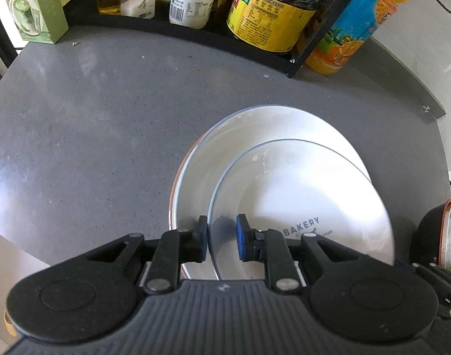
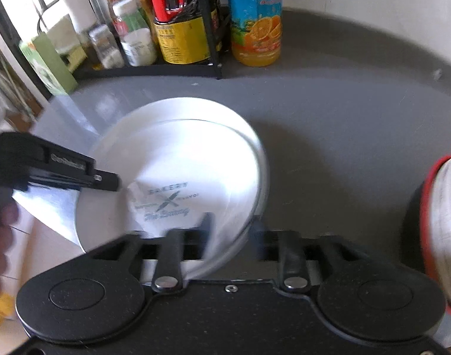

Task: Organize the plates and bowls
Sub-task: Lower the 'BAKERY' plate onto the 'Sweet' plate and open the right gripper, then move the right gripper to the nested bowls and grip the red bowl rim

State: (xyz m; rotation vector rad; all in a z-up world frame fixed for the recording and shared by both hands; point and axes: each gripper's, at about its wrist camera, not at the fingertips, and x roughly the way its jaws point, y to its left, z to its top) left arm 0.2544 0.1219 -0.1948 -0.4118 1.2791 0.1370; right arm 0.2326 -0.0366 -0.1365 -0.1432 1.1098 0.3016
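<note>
Bench: grey, matte, lightly speckled. Lower plate: white, thin dark rim line, lying flat on the bench near its front right part. Upper plate: white, printed "BAKERY" in grey lettering, lying on the lower plate and offset toward the viewer and right, so a crescent of the lower plate shows behind and to the left; the same pair appears in the right wrist view as lower plate and upper plate, blurred. Left gripper: black fingers with blue pads, spread apart, straddling the near-left rim of the upper plate, one finger outside the rim and one over the plate's inside; not clamped. Right gripper: black, fingers set either side of the near-right rim of the upper plate; motion blur prevents telling whether they press the rim or stand free. Black wire rack: at the back of the bench, holding a dark sauce bottle with yellow label and red handle, plus several smaller bottles and jars. Orange juice bottle: just beside the rack's right end. Green carton: standing at the back left. Round container: red-rimmed, at the right edge, apart from the plates.
</note>
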